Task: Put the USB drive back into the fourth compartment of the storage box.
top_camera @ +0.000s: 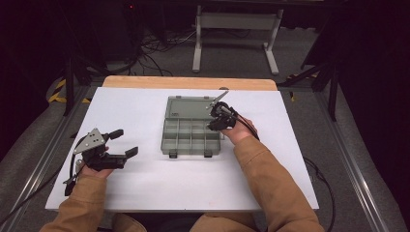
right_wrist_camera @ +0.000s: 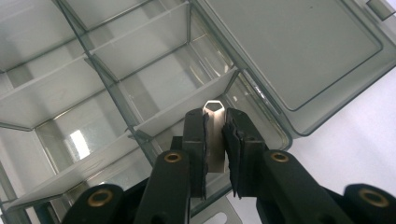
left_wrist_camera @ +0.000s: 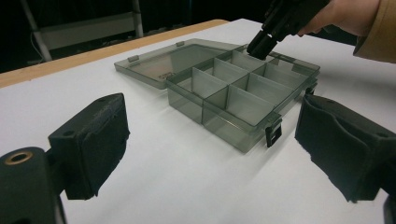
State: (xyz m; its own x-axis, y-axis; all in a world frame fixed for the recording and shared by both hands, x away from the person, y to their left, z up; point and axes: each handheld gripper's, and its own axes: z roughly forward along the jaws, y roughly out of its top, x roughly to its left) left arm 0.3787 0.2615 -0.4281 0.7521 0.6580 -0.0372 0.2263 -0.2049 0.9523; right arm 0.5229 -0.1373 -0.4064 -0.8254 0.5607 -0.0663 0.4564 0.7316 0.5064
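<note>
Presently: compartment box (top_camera: 191,134), smoky clear plastic, lid (top_camera: 189,108) lying open flat, is sitting mid-table (top_camera: 145,188). The right gripper (right_wrist_camera: 215,135) is pinching a thin pale divider strip (right_wrist_camera: 214,116) over a far right-hand compartment. The left gripper (top_camera: 126,142) is resting wide open, holding nothing, well left of the box.

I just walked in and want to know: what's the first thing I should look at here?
Look at the see-through grey compartment box lying open in the middle of the white table. The right gripper pinches a small clear divider over the box's back right corner, while the left gripper waits open nearby.
</note>
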